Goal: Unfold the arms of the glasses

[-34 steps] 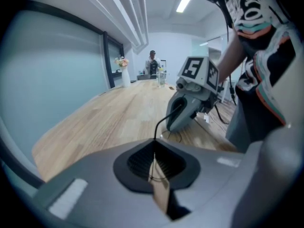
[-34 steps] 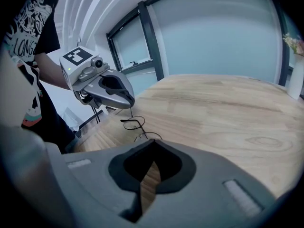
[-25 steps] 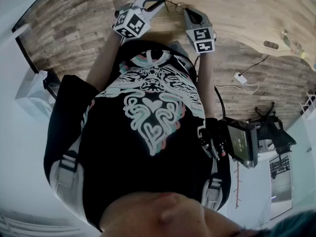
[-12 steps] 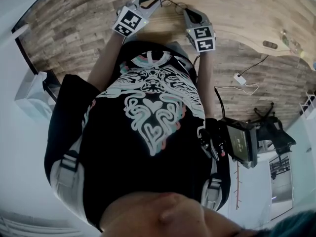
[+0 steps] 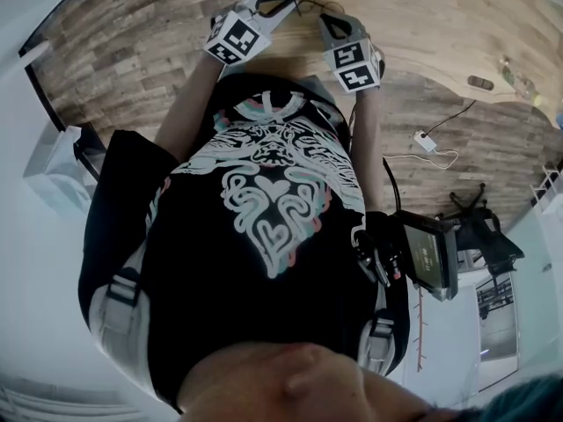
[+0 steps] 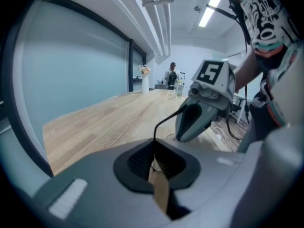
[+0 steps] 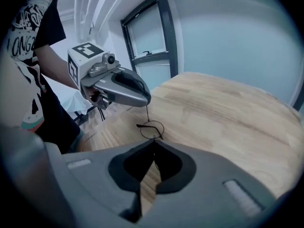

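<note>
Clutter first, from the head view: a pale wooden table (image 5: 422, 16) runs along the top, and the plank floor (image 5: 114, 51) below its edge carries a white plug (image 5: 426, 139) on a thin cable (image 5: 444, 155). A dark chair (image 5: 475, 218) stands to the right. The person's own black printed shirt (image 5: 264, 200) fills the middle and hides the near table edge, and a boxy device (image 5: 428, 255) hangs at the hip. Above the shirt, the left gripper (image 5: 286, 3) and right gripper (image 5: 324, 16) meet over the table with the wire-framed glasses (image 5: 305, 5) strung between them.

In the left gripper view, the jaws are pinched together on one thin arm of the glasses (image 6: 166, 120), which curves up to the right gripper just beyond. A white vase (image 6: 144, 83) and a distant person (image 6: 172, 74) stand at the table's far end.

In the right gripper view, the jaws are closed on the frame just beside a round lens (image 7: 151, 128). The glasses hang above the table, the other arm rising to the left gripper. Glass partitions (image 7: 228, 46) stand behind.

Against the frame half a second ago, the right gripper has shifted closer to the left one.
</note>
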Demonstrator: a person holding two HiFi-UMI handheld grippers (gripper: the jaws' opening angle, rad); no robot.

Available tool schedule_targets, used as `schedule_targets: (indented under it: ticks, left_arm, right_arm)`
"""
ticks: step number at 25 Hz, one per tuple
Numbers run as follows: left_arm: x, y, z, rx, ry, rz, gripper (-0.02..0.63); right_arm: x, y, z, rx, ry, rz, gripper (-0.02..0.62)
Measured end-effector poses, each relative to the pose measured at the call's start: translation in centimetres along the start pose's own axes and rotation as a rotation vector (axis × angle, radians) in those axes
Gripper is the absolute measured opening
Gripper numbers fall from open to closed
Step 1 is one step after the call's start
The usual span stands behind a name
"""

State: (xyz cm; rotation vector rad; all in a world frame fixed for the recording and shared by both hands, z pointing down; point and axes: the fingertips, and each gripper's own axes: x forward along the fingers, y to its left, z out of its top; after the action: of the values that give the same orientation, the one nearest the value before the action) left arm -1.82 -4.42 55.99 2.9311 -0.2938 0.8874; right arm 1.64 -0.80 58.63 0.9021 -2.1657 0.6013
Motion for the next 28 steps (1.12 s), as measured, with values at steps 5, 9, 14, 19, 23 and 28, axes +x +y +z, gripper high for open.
schedule_targets:
  ticks: [5, 9, 14, 19, 23, 28]
  left_arm:
    - [0.2, -0.6, -0.7, 0.029, 0.023, -0.022, -0.008]
    - [-0.1, -0.6, -0.6, 0.057, 0.024, -0.034, -0.008]
    - [-0.5, -0.6, -0.5, 0.082, 0.023, -0.052, -0.008]
    - [-0.9, -0.5, -0.4, 0.099, 0.022, -0.063, -0.008]
    - [-1.2, -0.5, -0.3, 0.112, 0.025, -0.068, -0.008]
    - [-1.2, -0.6, -0.4, 0.112, 0.021, -0.068, -0.008]
  right_arm:
    - [0.1, -0.9, 1.1, -0.195, 0.078, -0.064, 0.002]
    - [1.1, -0.6, 0.9, -0.292, 0.142, -0.029, 0.034]
    - [1.7, -0.4, 1.4, -0.349, 0.173, -0.032, 0.041]
    - [2.5, 0.3, 1.8, -0.386, 0.203, 0.002, 0.040]
    - [2.8, 0.9, 1.8, -0.405, 0.233, 0.034, 0.040]
    - [2.9, 1.4, 1.3, -0.420, 0.266, 0.065, 0.040]
